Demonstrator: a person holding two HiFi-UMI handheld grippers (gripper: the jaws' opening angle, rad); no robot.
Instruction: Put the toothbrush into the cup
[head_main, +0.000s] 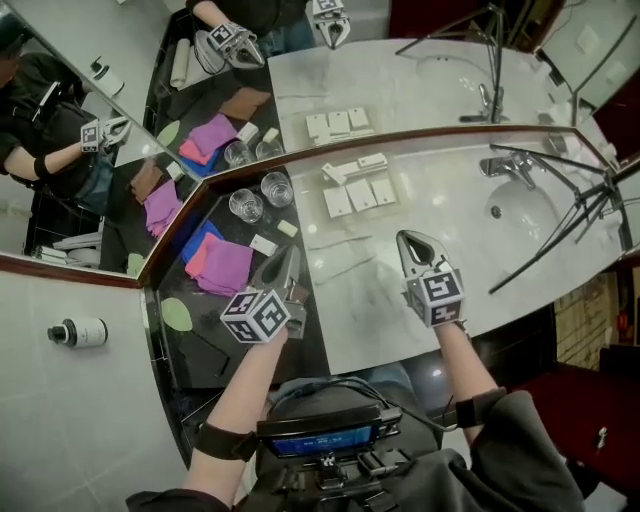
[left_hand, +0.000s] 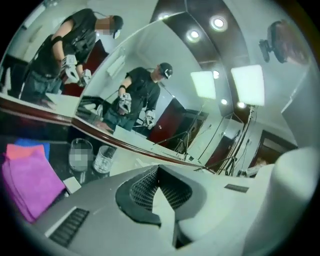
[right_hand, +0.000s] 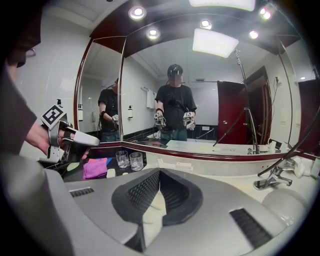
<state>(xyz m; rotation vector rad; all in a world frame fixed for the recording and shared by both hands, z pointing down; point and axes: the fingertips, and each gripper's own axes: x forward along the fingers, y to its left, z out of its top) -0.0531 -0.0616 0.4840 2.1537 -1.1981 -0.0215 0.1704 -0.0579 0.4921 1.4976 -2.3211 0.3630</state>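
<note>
Two clear glass cups (head_main: 246, 205) (head_main: 277, 188) stand side by side on the black part of the counter near the mirror; they also show in the left gripper view (left_hand: 80, 154) (left_hand: 103, 159) and the right gripper view (right_hand: 122, 159) (right_hand: 136, 160). My left gripper (head_main: 290, 258) hovers above the black counter beside the pink cloths, short of the cups, shut with nothing between its jaws (left_hand: 159, 167). My right gripper (head_main: 413, 240) hangs over the marble counter, shut and empty (right_hand: 160, 172). I cannot make out a toothbrush in any view.
Folded pink and purple cloths (head_main: 220, 262) lie on a blue one left of the left gripper. White packets (head_main: 358, 188) lie near the mirror. A tap (head_main: 512, 165) and basin (head_main: 522, 212) sit at the right under black tripod legs (head_main: 560, 225). A green leaf-shaped dish (head_main: 177, 313) is at the front left.
</note>
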